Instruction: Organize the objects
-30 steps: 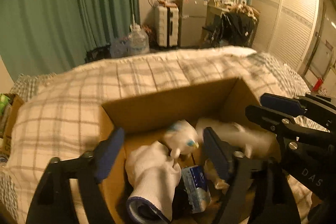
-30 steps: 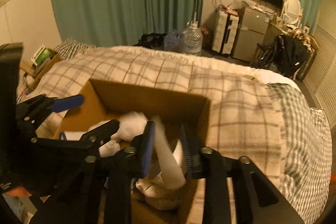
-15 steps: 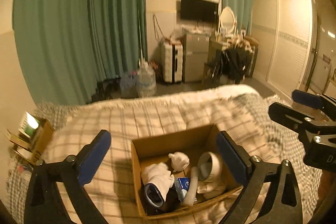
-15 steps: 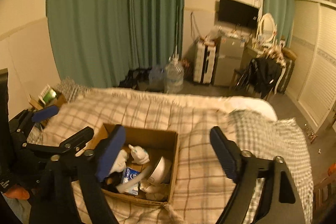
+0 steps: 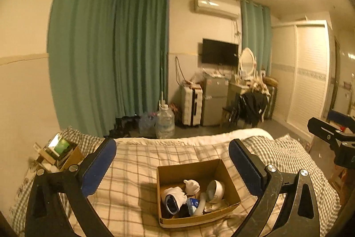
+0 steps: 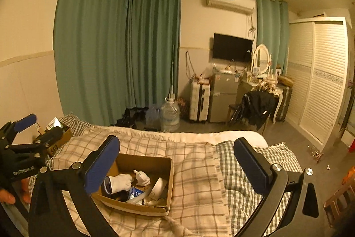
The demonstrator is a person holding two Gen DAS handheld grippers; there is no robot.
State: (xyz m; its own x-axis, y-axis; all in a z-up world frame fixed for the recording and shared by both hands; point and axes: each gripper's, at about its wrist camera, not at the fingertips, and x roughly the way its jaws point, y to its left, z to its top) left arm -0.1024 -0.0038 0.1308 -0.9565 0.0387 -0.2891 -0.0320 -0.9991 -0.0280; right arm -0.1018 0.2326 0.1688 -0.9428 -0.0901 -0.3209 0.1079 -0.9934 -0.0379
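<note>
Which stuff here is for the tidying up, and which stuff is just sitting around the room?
For the tidying:
cardboard box on the bed
white gloves inside it
white bowl inside it
left tongs and right tongs, both open and empty

Just sitting around:
water jug
suitcase
TV
mirror

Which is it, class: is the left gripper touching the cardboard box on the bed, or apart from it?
Apart. The right wrist view shows the left gripper held off to the side, jaws open, with checked bedding between it and the cardboard box.
</note>
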